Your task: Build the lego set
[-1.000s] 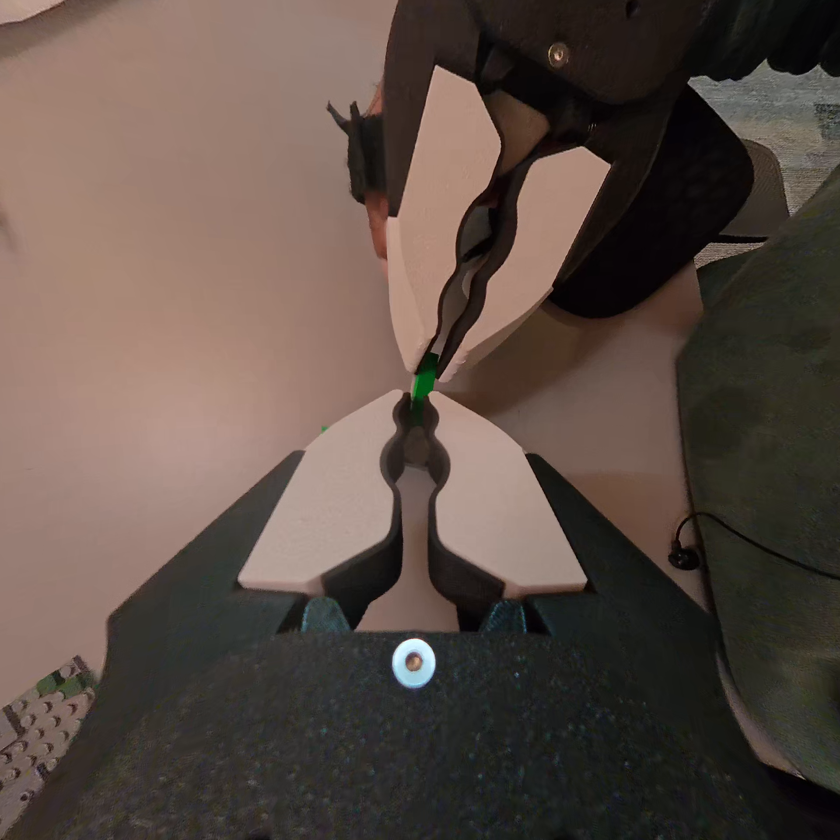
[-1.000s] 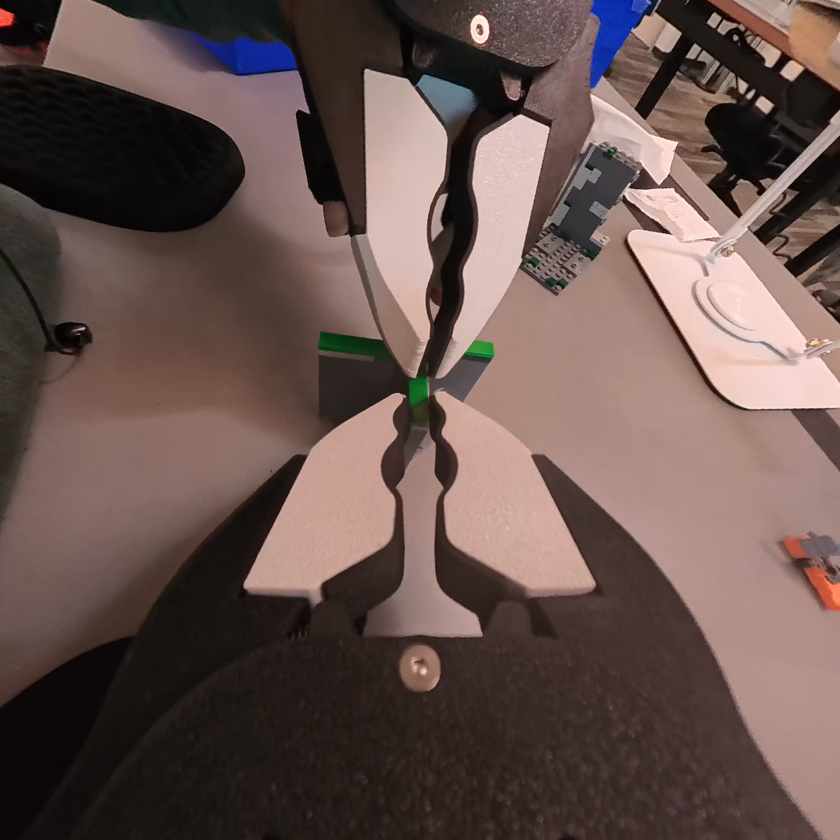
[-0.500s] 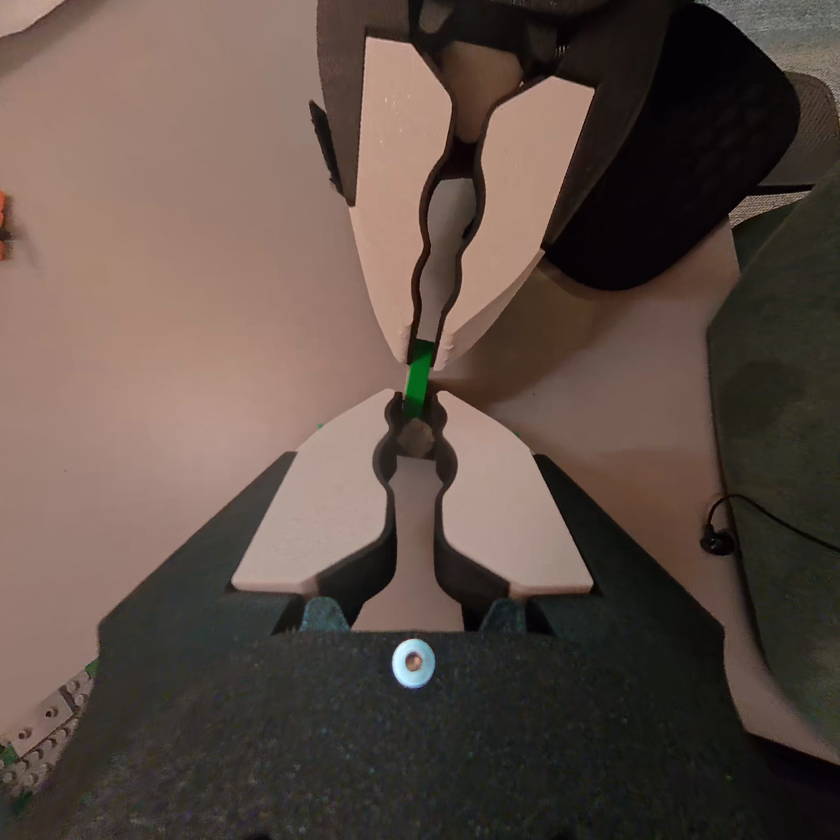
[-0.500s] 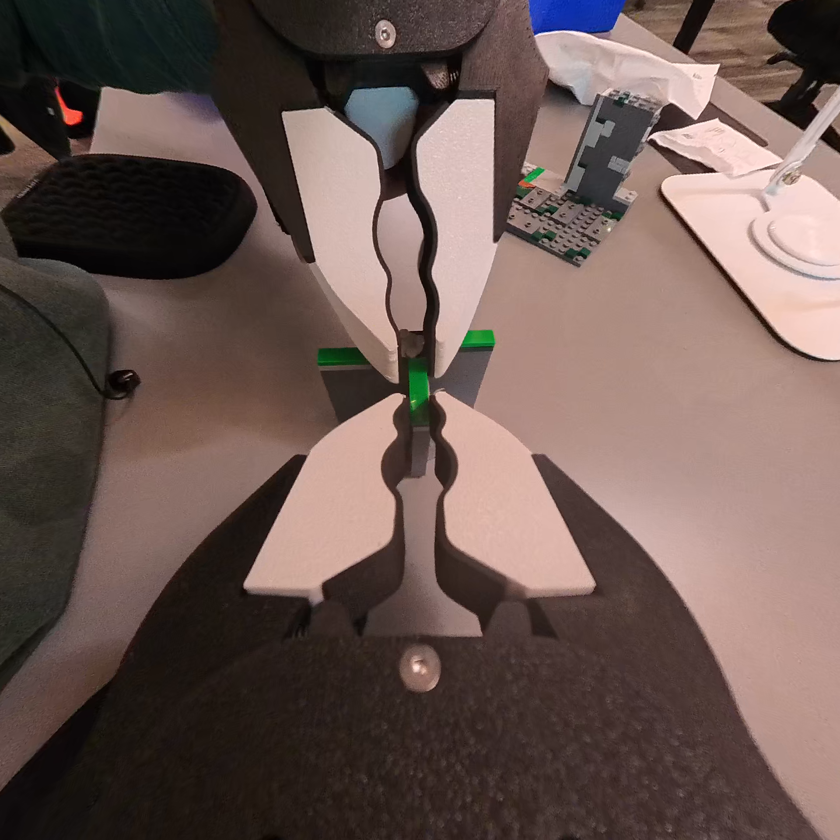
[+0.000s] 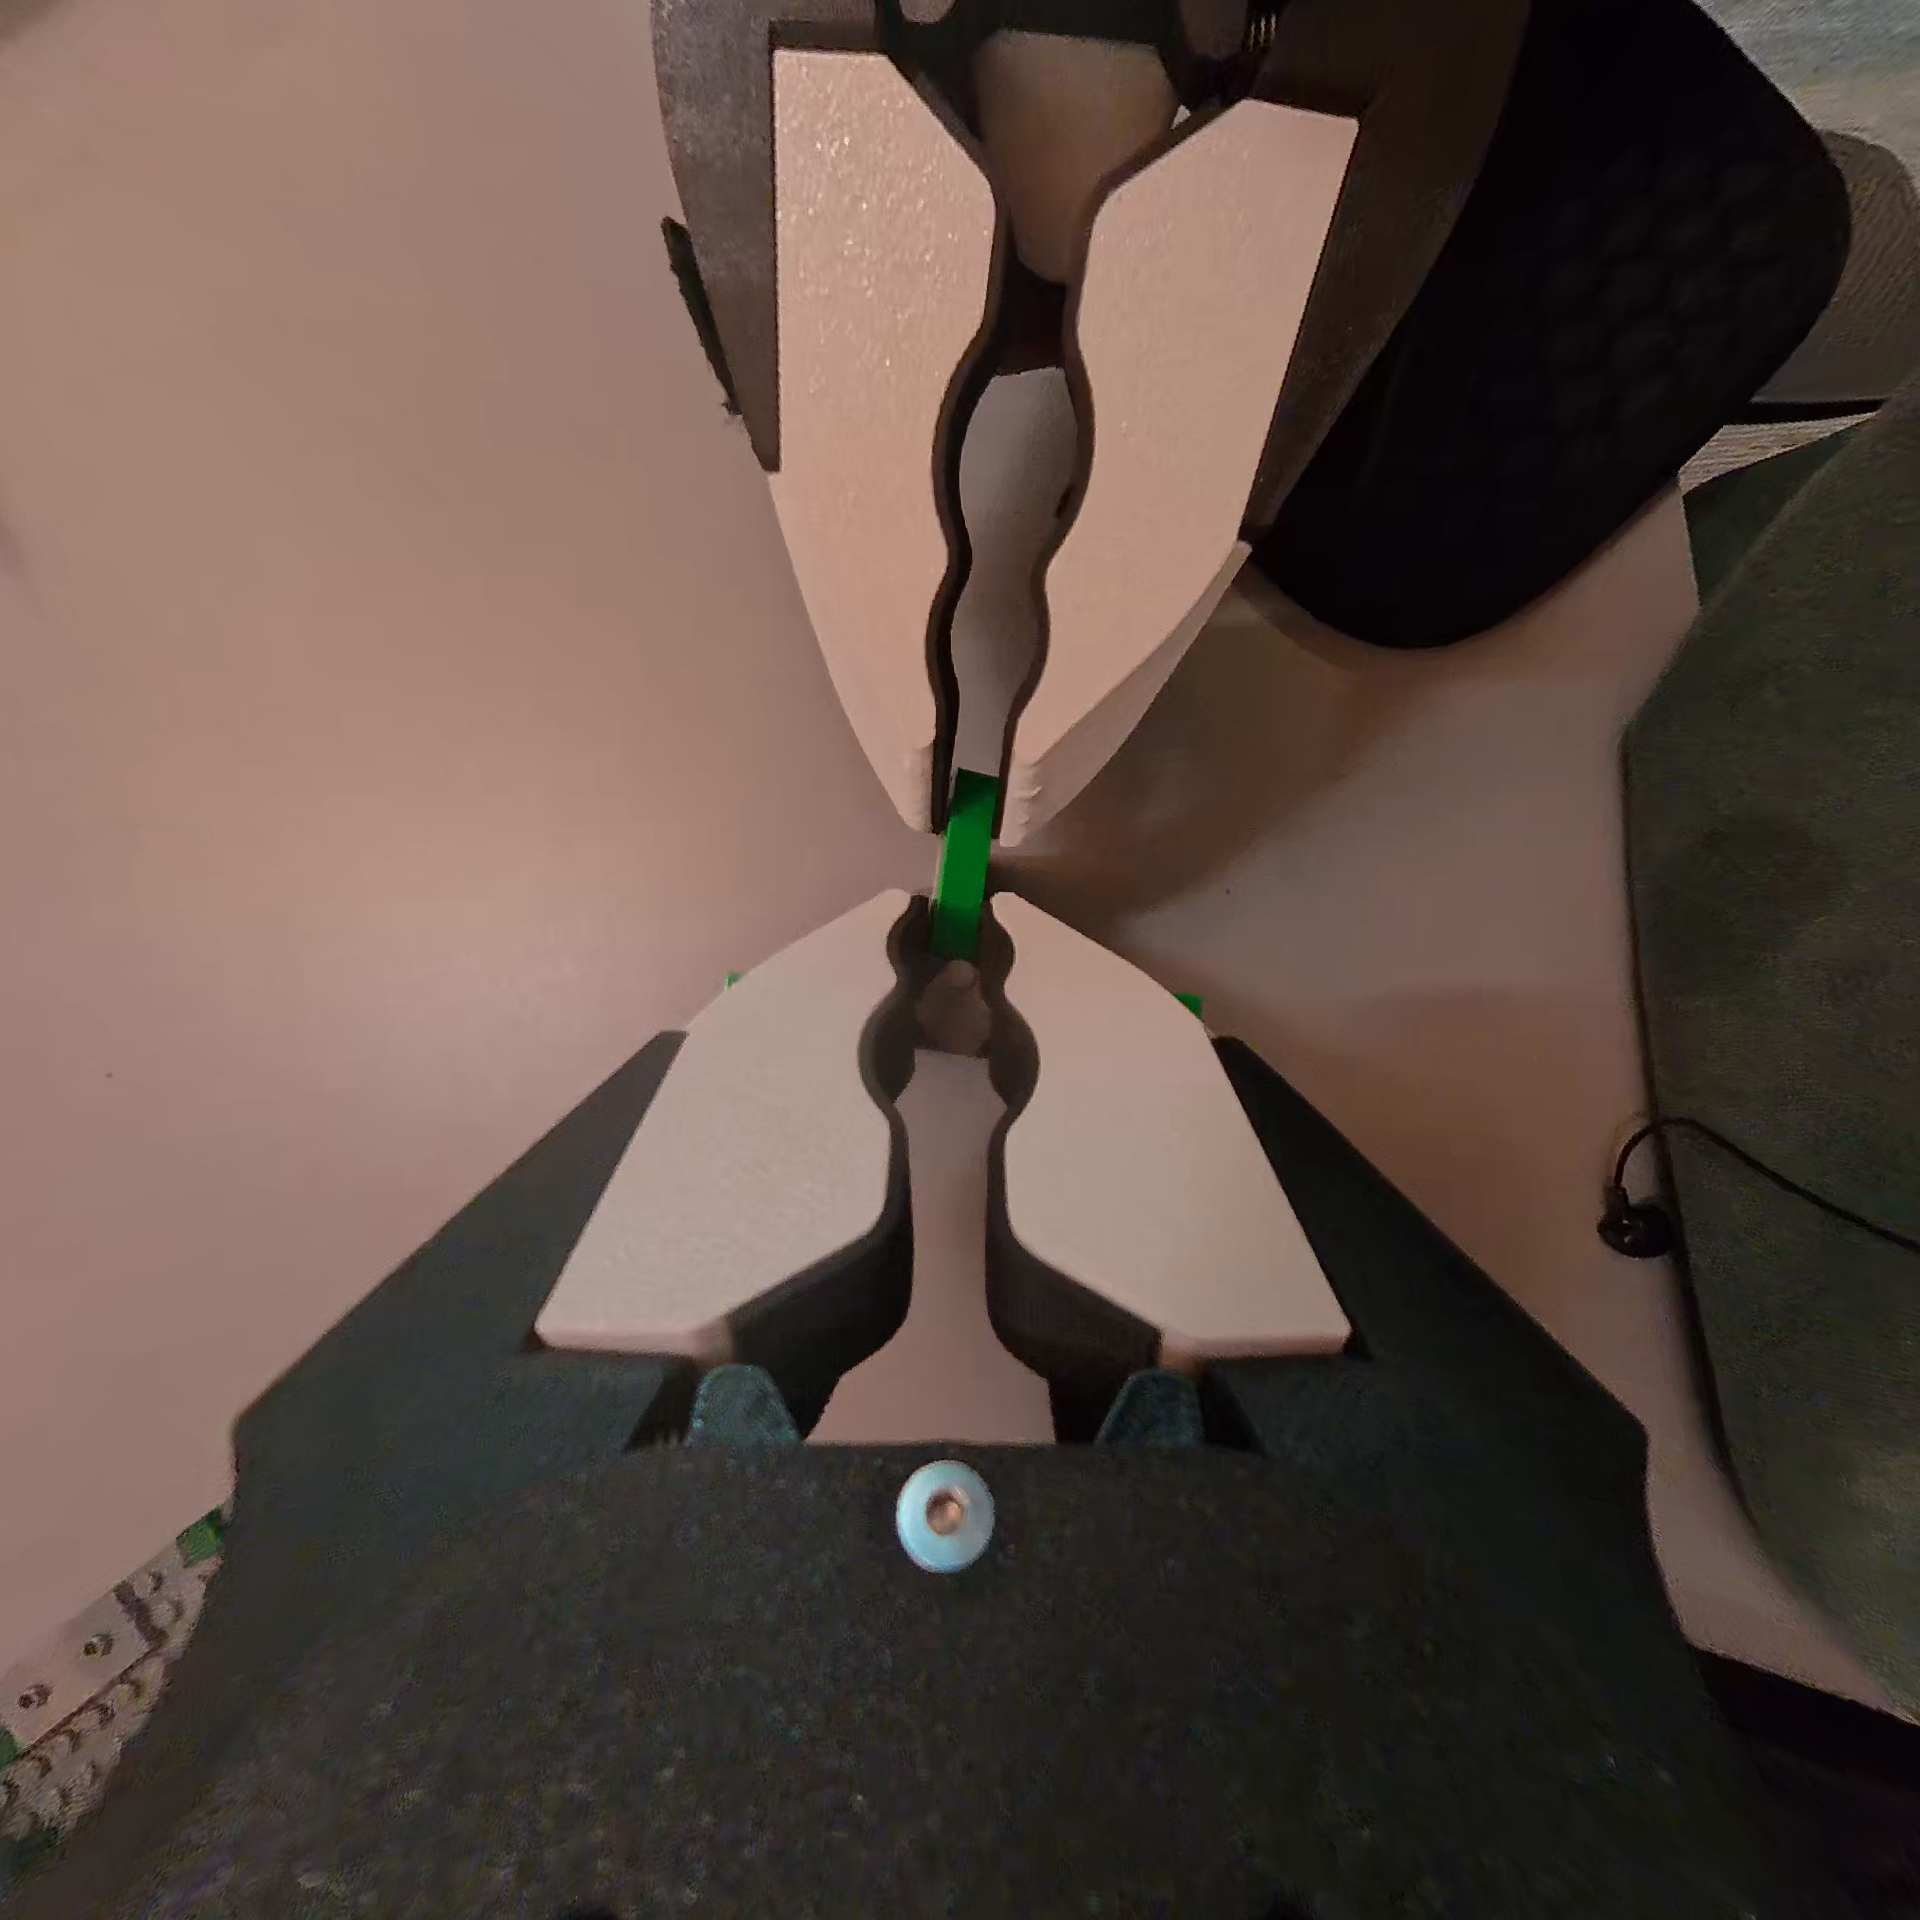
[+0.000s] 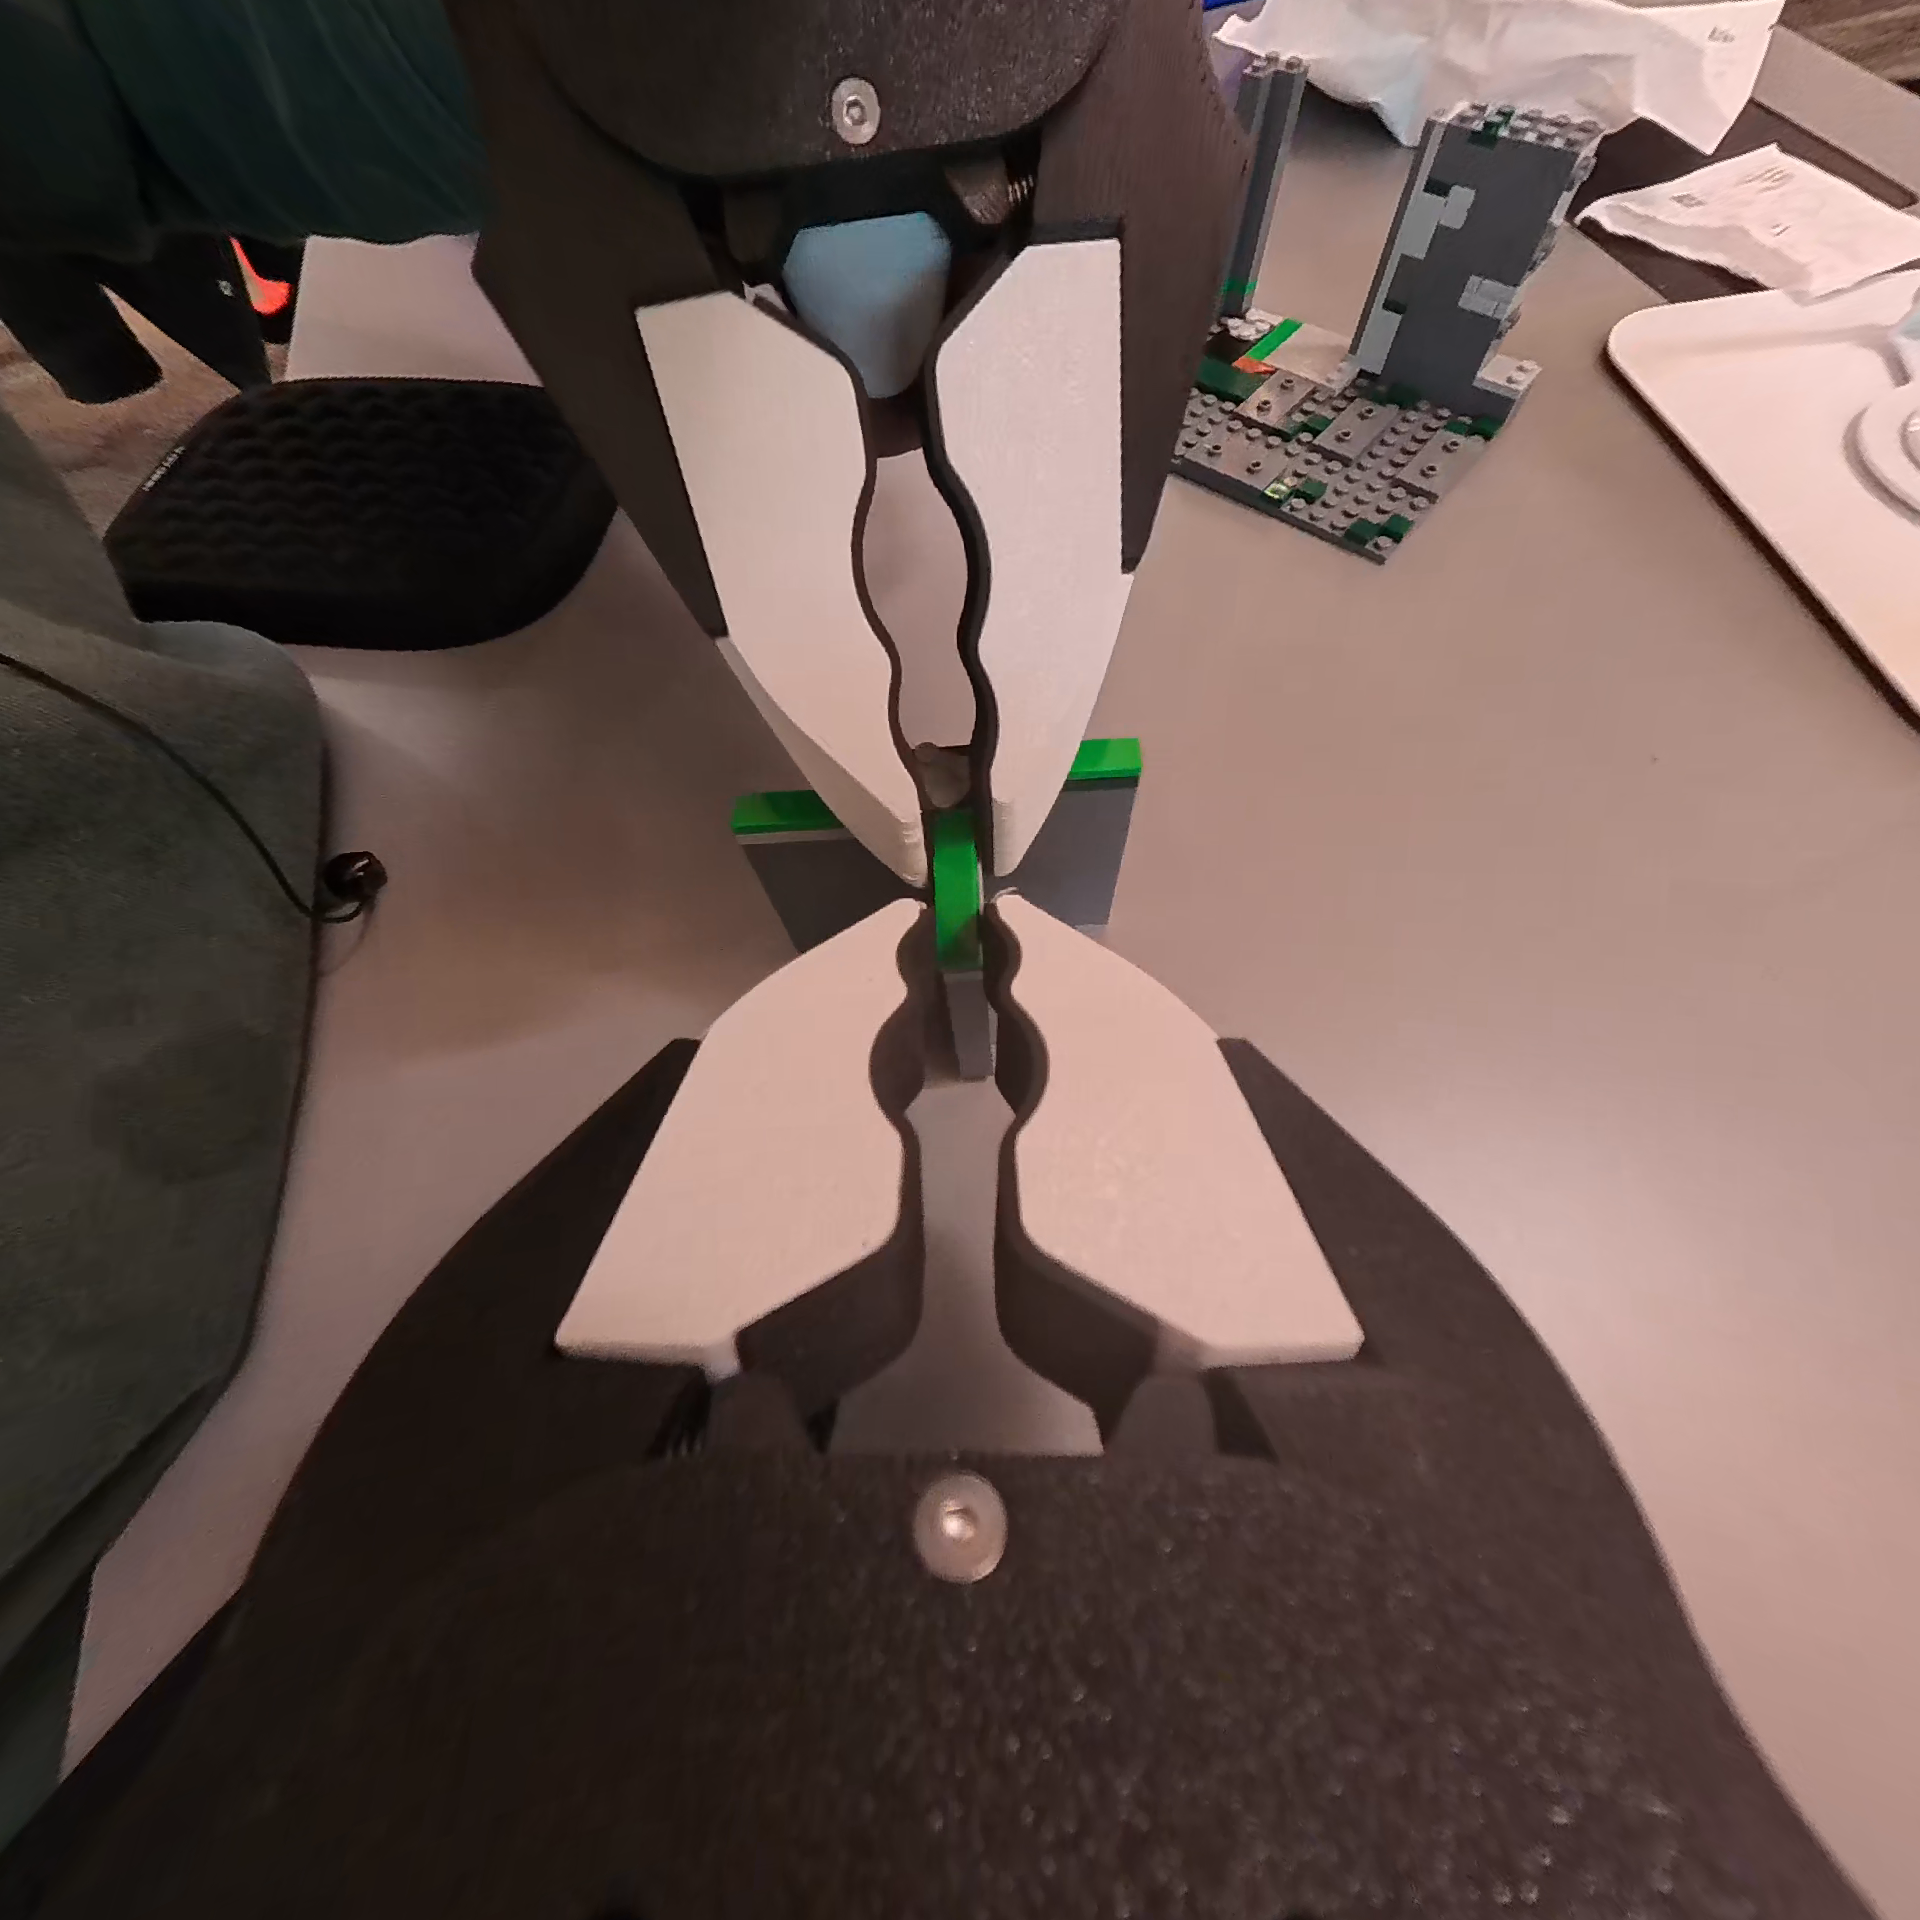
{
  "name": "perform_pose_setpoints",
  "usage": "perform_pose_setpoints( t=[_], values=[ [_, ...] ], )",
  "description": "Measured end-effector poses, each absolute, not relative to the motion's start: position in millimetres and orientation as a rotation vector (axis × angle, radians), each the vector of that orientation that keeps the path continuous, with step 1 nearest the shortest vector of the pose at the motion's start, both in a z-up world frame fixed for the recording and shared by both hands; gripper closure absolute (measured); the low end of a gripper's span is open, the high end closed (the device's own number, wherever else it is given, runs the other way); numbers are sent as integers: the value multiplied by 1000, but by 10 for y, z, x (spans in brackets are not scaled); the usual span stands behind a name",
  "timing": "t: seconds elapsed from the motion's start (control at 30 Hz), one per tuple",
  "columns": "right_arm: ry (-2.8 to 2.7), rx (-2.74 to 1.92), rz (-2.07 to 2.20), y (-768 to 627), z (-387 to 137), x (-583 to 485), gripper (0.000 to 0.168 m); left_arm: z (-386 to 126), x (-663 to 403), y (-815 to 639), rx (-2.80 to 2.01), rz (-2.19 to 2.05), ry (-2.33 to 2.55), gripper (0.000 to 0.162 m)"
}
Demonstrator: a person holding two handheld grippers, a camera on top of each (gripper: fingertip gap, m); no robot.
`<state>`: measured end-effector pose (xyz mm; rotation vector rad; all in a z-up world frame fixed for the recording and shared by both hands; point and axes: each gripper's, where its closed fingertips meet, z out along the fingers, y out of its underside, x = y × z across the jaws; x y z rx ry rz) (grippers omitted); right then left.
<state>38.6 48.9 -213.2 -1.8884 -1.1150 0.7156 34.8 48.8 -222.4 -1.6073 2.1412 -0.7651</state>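
Observation:
My two grippers face each other tip to tip above the table, both shut on one small lego assembly. In the left wrist view my left gripper [image 5: 951, 914] pinches the near end of a green strip [image 5: 964, 868], with a grey stud [image 5: 951, 1003] between its fingers. My right gripper [image 5: 966, 821] pinches the far end. In the right wrist view my right gripper [image 6: 956, 920] holds the green strip [image 6: 956, 883] and a grey plate edge [image 6: 966, 1013]. My left gripper [image 6: 956, 831] grips it from above. A grey cross panel with green top [image 6: 1091, 842] sits behind the tips.
A partly built lego model on a studded baseplate [image 6: 1351, 468] with a grey tower [image 6: 1455, 260] stands at the back right, near white paper [image 6: 1507, 62] and a white tray [image 6: 1766, 468]. A black mesh cushion [image 6: 364, 509] and dark cloth [image 6: 125, 935] lie left. Left and right tips are no more than a few centimetres apart.
The right gripper has turned from tilted to straight in line with the left one. More of the green strip shows between the tips. Both stay shut.

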Motion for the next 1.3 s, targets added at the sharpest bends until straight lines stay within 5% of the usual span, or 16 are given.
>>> perform_pose_setpoints(
  t=[0.33, 0.53, 1.3],
  values=[
    [-1363, -1563, 398, 397, -2134, 449, 141, -2230, 340, 478, -1692, -879, 2213, 153],
    [-1495, -1319, 184, 398, -2063, 403, 156, -2241, 334, 475, -1737, -904, 2245, 152],
    [-1583, -1406, 255, 473, -2116, 318, 162, -2245, 341, 469, -1718, -949, 2281, 152]
  ],
)
